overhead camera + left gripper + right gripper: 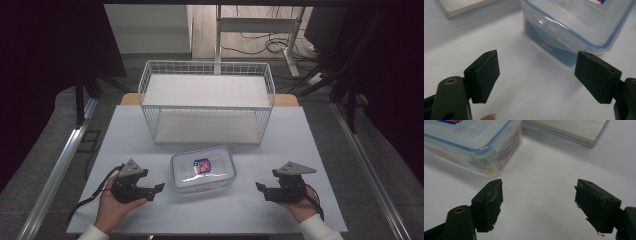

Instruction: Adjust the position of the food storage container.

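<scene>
Clear plastic with a blue-rimmed lid, the box [203, 169] sits near the middle of the counter's [125, 130] front half, just in front of the wire basket [206, 101] that stands toward the back edge. We hold the left hand-held gripper [159, 188] near the front-left corner, its jaws spread and empty, pointing at the box. The right hand-held gripper [260, 187] rests near the front-right corner, jaws likewise spread, gripping nothing, apart from the box.
</scene>
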Tool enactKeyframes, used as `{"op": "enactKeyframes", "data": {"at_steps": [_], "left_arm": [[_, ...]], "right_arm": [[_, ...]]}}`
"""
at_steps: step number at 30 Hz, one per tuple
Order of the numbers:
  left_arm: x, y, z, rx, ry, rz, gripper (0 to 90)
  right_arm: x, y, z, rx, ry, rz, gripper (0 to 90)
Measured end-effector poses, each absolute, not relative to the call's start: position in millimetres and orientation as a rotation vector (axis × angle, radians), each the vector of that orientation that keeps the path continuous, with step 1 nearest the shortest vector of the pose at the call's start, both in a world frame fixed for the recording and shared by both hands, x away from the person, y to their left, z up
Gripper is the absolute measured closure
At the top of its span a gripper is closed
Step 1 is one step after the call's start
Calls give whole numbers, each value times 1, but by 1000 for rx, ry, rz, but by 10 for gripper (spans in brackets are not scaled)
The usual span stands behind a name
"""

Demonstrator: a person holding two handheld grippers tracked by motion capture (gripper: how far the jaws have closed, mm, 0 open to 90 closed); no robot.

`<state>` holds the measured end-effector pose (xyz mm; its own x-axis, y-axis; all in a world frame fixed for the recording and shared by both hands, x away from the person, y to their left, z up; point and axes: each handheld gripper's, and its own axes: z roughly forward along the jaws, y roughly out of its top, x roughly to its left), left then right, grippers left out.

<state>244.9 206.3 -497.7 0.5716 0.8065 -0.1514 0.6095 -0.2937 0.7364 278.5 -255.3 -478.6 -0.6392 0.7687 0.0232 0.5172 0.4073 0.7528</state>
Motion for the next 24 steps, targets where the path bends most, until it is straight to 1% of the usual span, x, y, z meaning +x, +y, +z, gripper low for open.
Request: {"op": "enactKeyframes", "data": {"at_steps": [8, 11, 15, 24], "left_arm": [[243, 207, -497, 2014, 1115, 318, 196], [239, 207, -498, 2050, 1093, 344, 195], [238, 208, -496, 2030, 1082, 323, 195], [240, 207, -498, 2044, 1081, 324, 195]], "right_arm": [[282, -255, -477, 1129, 2369, 1076, 251], [282, -253, -476, 1128, 2379, 1074, 258], [277, -249, -475, 1126, 2392, 1069, 267], [280, -246, -477, 1123, 2420, 1053, 289]]}}
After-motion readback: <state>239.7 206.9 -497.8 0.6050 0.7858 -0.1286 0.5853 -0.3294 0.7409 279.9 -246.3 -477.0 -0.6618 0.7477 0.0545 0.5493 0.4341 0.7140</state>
